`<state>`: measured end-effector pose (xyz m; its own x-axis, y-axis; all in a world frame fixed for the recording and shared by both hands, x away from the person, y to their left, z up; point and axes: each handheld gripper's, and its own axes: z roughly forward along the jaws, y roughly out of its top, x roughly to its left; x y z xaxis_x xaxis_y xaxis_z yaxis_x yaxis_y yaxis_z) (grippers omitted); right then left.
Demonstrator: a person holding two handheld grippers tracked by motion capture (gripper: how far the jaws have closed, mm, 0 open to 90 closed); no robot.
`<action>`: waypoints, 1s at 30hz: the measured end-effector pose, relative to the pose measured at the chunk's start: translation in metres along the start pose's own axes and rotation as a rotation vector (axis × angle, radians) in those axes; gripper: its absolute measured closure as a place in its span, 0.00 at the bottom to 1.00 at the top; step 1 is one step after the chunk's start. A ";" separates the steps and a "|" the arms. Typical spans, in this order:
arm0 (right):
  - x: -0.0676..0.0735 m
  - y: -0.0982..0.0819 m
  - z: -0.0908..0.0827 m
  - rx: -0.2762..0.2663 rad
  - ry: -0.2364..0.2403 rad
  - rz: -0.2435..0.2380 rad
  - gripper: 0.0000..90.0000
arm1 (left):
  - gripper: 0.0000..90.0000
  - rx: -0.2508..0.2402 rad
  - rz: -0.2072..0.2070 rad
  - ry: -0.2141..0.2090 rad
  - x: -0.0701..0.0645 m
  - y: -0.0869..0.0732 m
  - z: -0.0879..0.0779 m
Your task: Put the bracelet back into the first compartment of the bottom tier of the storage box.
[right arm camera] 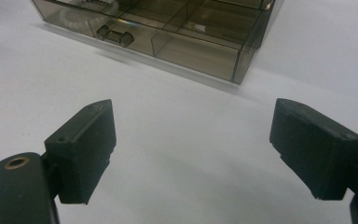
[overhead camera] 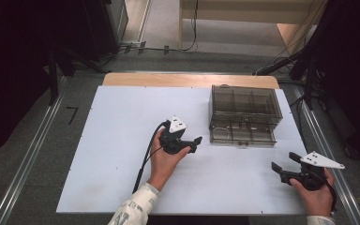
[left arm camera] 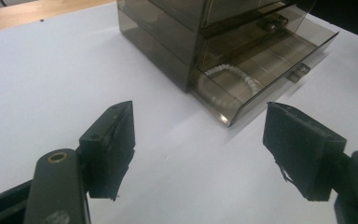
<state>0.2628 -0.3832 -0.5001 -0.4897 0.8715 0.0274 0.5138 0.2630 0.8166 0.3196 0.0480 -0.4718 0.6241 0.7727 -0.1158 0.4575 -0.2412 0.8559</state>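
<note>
A smoky see-through drawer box (overhead camera: 245,112) stands on the white table (overhead camera: 117,154) at the back right. Its bottom drawer (overhead camera: 243,137) is pulled out toward me, and a white bead bracelet (left arm camera: 233,77) lies in the drawer's left compartment. My left gripper (overhead camera: 196,143) sits just left of the drawer's front corner, open, with only bare table between its pads (left arm camera: 200,149). Near the table's front right corner my right gripper (overhead camera: 285,161) is open too, nothing between its pads (right arm camera: 191,149), and it points at the drawer's small handle (right arm camera: 115,35) and dividers.
The table's wooden back edge (overhead camera: 187,79) runs behind the box. Metal rails (overhead camera: 33,154) flank the table on both sides, and cables lie on the floor (overhead camera: 187,47) beyond. White table surface stretches to the left of my left hand.
</note>
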 end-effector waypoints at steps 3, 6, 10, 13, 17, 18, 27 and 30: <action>0.000 0.000 0.000 0.001 0.000 0.001 0.14 | 0.27 0.003 -0.002 0.010 0.004 -0.002 -0.004; 0.001 0.000 0.000 0.001 -0.002 0.001 0.14 | 0.27 -0.004 -0.009 0.016 0.007 -0.004 -0.008; 0.001 -0.001 0.000 0.002 -0.003 0.002 0.14 | 0.26 0.002 -0.004 0.021 0.010 -0.008 -0.013; 0.001 -0.001 0.000 0.002 -0.002 0.002 0.14 | 0.24 0.006 -0.002 0.030 0.012 -0.011 -0.018; 0.000 -0.001 0.000 0.002 -0.004 0.004 0.14 | 0.23 0.009 -0.009 0.048 0.018 -0.016 -0.026; 0.000 -0.001 0.000 0.002 -0.004 0.004 0.14 | 0.23 0.004 -0.013 0.049 0.020 -0.017 -0.029; 0.002 0.000 0.000 0.007 -0.004 0.000 0.14 | 0.20 0.003 -0.048 0.077 0.039 -0.035 -0.049; 0.002 0.000 0.000 0.007 -0.003 0.000 0.14 | 0.20 0.009 -0.040 0.090 0.041 -0.040 -0.054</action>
<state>0.2619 -0.3815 -0.5005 -0.4872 0.8729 0.0254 0.5190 0.2660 0.8123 0.2924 0.1207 -0.4839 0.5460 0.8313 -0.1040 0.4868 -0.2137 0.8470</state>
